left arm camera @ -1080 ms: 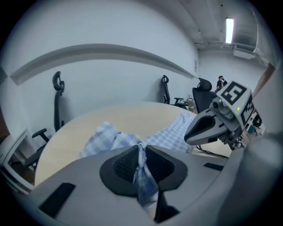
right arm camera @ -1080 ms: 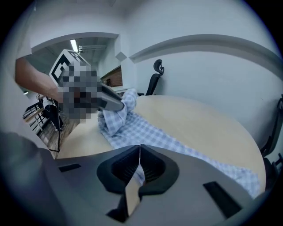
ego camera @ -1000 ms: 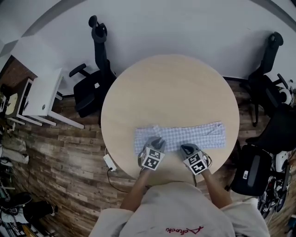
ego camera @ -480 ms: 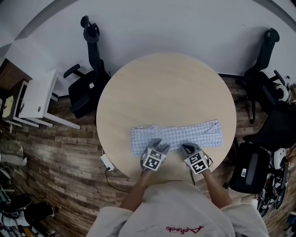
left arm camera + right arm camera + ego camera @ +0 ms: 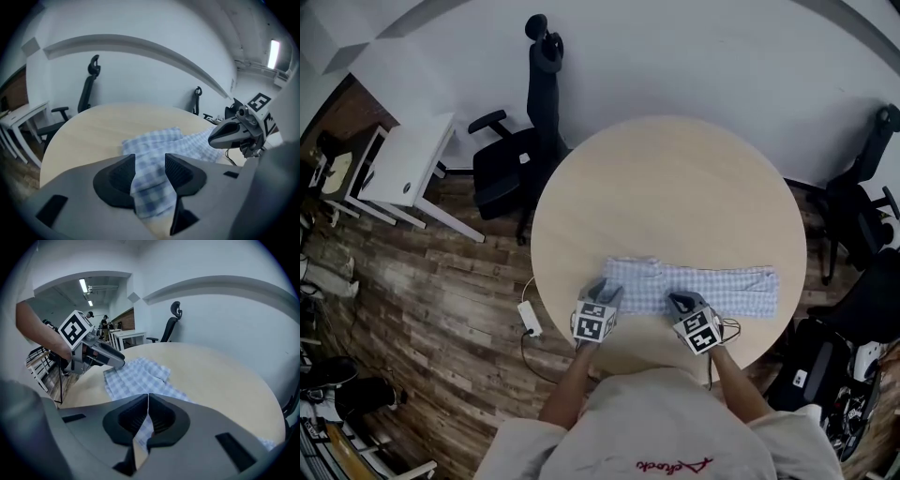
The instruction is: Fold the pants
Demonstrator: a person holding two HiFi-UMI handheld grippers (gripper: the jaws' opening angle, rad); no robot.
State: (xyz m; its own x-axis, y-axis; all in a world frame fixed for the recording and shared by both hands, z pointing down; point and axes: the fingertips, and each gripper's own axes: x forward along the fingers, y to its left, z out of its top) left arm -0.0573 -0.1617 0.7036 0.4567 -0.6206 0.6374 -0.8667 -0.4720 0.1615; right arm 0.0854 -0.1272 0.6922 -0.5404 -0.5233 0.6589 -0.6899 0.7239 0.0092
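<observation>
A round table (image 5: 675, 178) has a smooth top in a pale, light wood colour. One thing lies directly on it: a pair of pants (image 5: 727, 289) in a small blue-and-white check, laid out as a long narrow strip. The strip runs left to right across the near part of the top, close to the near edge. Its left end is wider and slightly rumpled. Its right end lies flat, near the table's right rim.

A round pale counter (image 5: 666, 178) stands on a wood-plank floor (image 5: 422, 309) before a white wall (image 5: 694, 56), flanked by black office chairs (image 5: 514, 169) and a white desk (image 5: 405, 161).
</observation>
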